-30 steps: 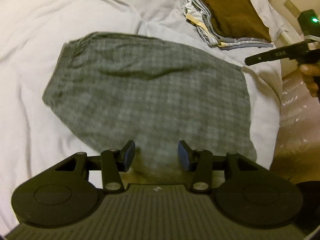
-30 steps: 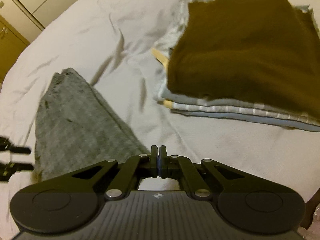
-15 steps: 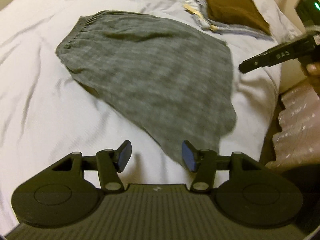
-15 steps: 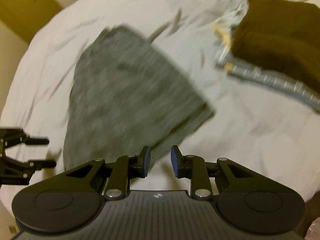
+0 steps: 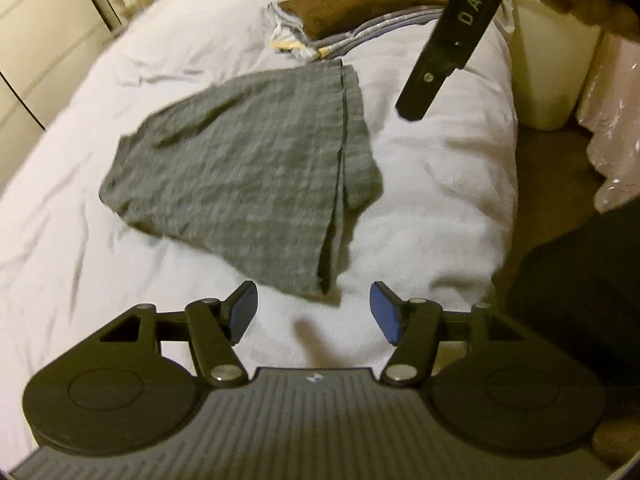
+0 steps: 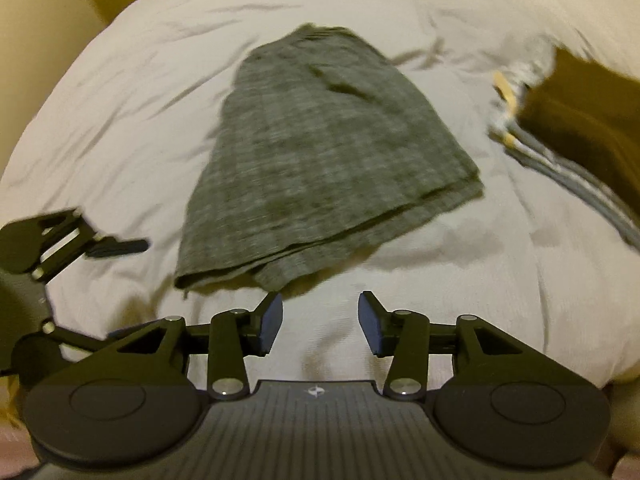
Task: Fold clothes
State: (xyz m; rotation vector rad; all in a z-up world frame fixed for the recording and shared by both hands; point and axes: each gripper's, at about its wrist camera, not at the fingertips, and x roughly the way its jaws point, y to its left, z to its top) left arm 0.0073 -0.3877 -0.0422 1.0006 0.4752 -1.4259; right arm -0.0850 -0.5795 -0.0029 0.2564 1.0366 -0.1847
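A grey checked garment (image 5: 256, 176) lies folded in half on the white bed (image 5: 432, 184), its doubled edge toward the bed's near side. In the right wrist view the same garment (image 6: 320, 152) spreads just ahead of the fingers. My left gripper (image 5: 312, 310) hangs open above bare sheet just short of the garment's near corner, holding nothing. My right gripper (image 6: 319, 320) is open too, near the folded edge, and empty. The left gripper's fingers (image 6: 116, 246) show at the left of the right wrist view. The right gripper's body (image 5: 452, 36) crosses the top right of the left wrist view.
A stack of folded clothes topped by a brown piece (image 5: 360, 0) sits at the far end of the bed; it also appears as the stack (image 6: 580, 120) at right. Past the bed's right edge stand a cream bin (image 5: 548, 72) and pink plastic-wrapped items (image 5: 612, 140).
The right gripper went from shut to open and pulled back from the garment. Both grippers swung round toward the bed's near side. The garment now lies folded in half with a doubled edge.
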